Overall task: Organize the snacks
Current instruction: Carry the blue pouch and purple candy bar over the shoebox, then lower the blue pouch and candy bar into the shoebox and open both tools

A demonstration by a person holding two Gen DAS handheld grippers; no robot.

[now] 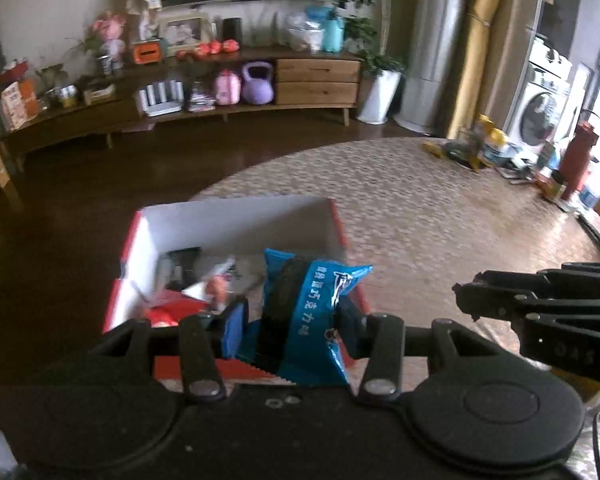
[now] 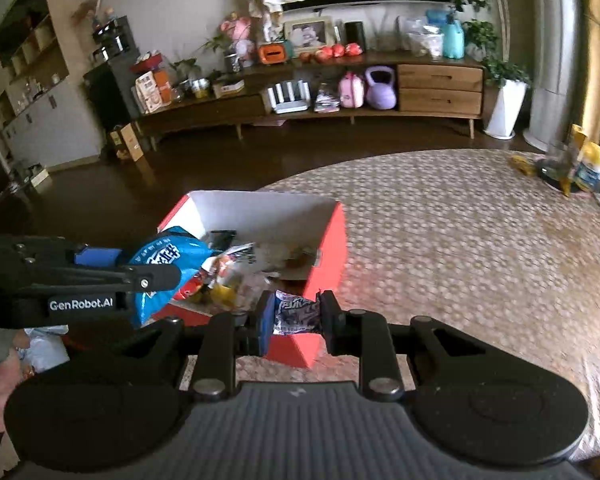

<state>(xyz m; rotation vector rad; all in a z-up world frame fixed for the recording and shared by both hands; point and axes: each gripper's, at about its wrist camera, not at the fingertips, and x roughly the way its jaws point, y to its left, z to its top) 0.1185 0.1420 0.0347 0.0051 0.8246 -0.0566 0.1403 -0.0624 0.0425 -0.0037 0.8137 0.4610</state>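
Left gripper (image 1: 290, 320) clamps blue foil snack bag (image 1: 304, 320) with white Chinese print, "GenRobot.AI" on its side; right gripper (image 2: 294, 316) pinches small purple-silver wrapper (image 2: 296, 314), both over red cardboard box (image 2: 328, 248).

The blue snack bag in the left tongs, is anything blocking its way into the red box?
Nothing visible blocks it. The shiny blue snack bag in the left tongs hangs above the open red cardboard box, whose snacks lie low inside.

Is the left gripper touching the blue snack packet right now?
Touching. In the left wrist view the left gripper has both fingers closed against the blue snack packet, holding it above the red box.
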